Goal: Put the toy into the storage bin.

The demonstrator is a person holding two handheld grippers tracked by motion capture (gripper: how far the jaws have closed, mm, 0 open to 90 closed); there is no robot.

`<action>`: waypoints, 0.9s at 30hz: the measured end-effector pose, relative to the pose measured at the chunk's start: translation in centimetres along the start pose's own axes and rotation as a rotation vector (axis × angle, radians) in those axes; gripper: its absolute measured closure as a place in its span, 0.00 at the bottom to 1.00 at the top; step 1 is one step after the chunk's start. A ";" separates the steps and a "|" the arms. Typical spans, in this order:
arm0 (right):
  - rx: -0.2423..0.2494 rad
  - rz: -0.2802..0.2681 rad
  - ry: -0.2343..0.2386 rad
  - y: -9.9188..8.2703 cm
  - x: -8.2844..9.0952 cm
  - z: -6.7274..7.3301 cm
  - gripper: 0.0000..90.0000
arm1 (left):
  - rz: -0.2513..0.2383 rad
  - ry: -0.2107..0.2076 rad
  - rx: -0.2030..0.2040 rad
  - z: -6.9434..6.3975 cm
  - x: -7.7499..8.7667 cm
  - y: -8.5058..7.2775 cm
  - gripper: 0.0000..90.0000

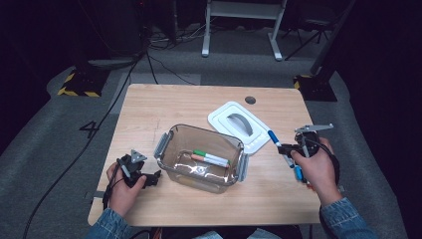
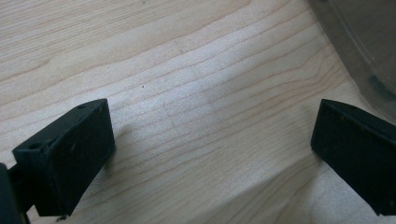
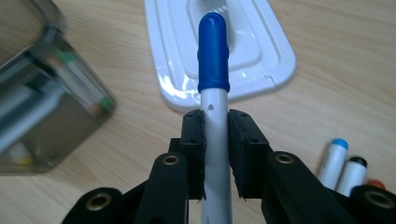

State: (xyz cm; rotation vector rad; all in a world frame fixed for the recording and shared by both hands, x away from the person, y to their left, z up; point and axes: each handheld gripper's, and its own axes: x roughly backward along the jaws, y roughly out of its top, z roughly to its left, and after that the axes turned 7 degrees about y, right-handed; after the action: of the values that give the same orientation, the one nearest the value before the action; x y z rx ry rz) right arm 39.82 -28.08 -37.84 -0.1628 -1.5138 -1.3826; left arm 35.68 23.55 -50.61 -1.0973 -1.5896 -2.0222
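Right gripper [image 3: 215, 154] has the blue-capped marker [image 3: 214, 60] clamped mid-barrel, cap pointing ahead toward the white lid [image 3: 261, 51]; the clear container [image 1: 201, 157] sits off to its left. Left gripper [image 2: 212, 154], jaws spread and empty, rests beside that container.

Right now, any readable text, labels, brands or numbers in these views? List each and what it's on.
"4": pale figure on the grey floor, left of the table.
Blue-capped marker in the right gripper: barrel shows no legible print.
Markers in the clear container: any print is too small to read.
White lid: no text visible.
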 end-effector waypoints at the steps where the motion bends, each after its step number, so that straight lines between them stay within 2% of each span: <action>1: 0.024 -0.009 0.017 1.0 0.1 0.8 0.86 | 0.000 0.000 0.000 0.0 0.0 0.0 0.00; 4: 0.050 -0.014 0.034 2.0 0.2 1.6 0.86 | 0.000 0.000 0.000 0.0 0.0 0.0 0.00; 6: 0.083 -0.018 0.057 3.4 0.2 2.9 0.86 | 0.000 0.000 0.000 0.0 0.0 0.0 0.00; 7: 0.083 -0.018 0.057 3.4 0.2 2.9 0.86 | 0.000 0.000 0.000 0.0 0.0 0.0 0.00; 8: 0.104 -0.016 0.075 4.3 0.1 3.8 0.86 | 0.001 0.000 0.000 0.0 0.0 0.0 0.00; 11: 0.133 -0.012 0.085 5.0 -0.2 4.6 0.86 | 0.001 0.000 0.000 0.0 0.0 0.0 0.00; 12: 0.152 -0.007 0.104 5.7 -0.5 5.5 0.86 | 0.001 0.000 0.000 0.0 0.0 0.0 0.00; 13: 0.152 -0.007 0.104 5.7 -0.5 5.5 0.86 | 0.001 0.000 0.000 0.0 0.0 0.0 0.00; 15: 0.173 0.001 0.125 6.3 -0.9 6.4 0.86 | 0.001 0.000 0.000 0.0 0.0 0.0 0.00; 16: 0.196 0.005 0.141 6.7 -1.3 7.3 0.86 | 0.000 0.000 0.000 0.0 0.0 0.0 0.00; 17: 0.196 0.005 0.141 6.7 -1.3 7.3 0.86 | 0.001 0.000 0.000 0.0 0.0 0.0 0.00; 20: 0.243 0.020 0.165 7.6 -2.2 9.0 0.86 | 0.000 -0.001 -0.002 0.0 0.0 0.0 0.00; 21: 0.243 0.020 0.165 7.6 -2.2 9.0 0.86 | 0.000 -0.001 -0.002 0.0 0.0 0.0 0.00; 27: 0.302 0.036 0.216 8.5 -3.6 11.2 0.86 | 0.000 -0.001 -0.003 0.0 0.0 0.0 0.00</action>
State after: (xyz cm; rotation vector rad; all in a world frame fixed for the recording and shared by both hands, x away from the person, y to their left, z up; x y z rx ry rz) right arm 40.83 -14.52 -32.68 0.1423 -1.5078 -1.0902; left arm 35.71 23.58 -50.60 -1.0990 -1.5877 -2.0247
